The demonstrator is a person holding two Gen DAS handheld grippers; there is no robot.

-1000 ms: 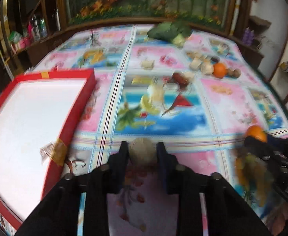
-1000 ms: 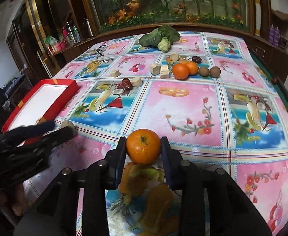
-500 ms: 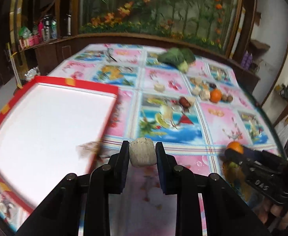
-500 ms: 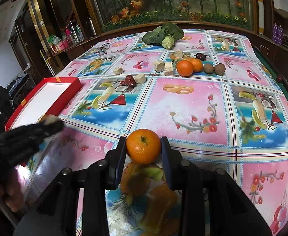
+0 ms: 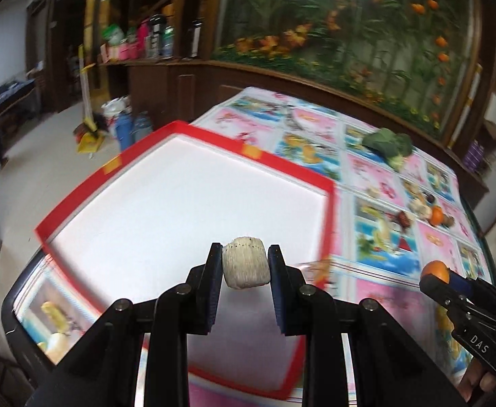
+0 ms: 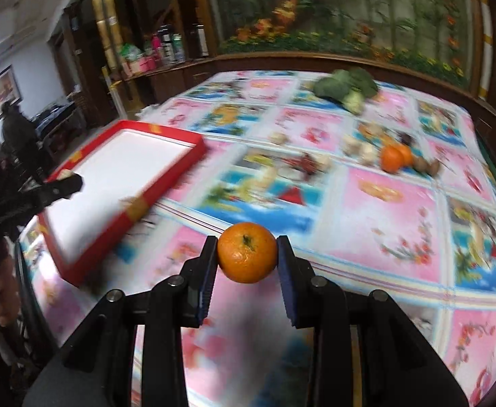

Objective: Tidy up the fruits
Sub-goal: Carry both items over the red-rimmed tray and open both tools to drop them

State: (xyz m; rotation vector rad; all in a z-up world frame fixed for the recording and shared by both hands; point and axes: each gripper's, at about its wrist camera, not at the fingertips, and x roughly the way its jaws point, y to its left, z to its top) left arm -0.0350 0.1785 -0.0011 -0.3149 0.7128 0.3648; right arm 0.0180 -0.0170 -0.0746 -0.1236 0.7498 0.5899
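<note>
Your left gripper [image 5: 245,266] has swung over the red tray [image 5: 292,169], clamping the pale chunk [image 5: 245,267] for release; your right gripper [image 6: 247,254] grips the orange [image 6: 247,252], low centre, waiting.

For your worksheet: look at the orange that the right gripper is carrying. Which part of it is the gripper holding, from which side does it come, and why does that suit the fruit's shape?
The right gripper clamps the orange across its widest middle, one pad on each flank, approaching level from behind. The stem end faces the camera, clear of both pads. On a round fruit, gripping at the widest part probably stops it from squeezing out forwards or backwards.
</note>
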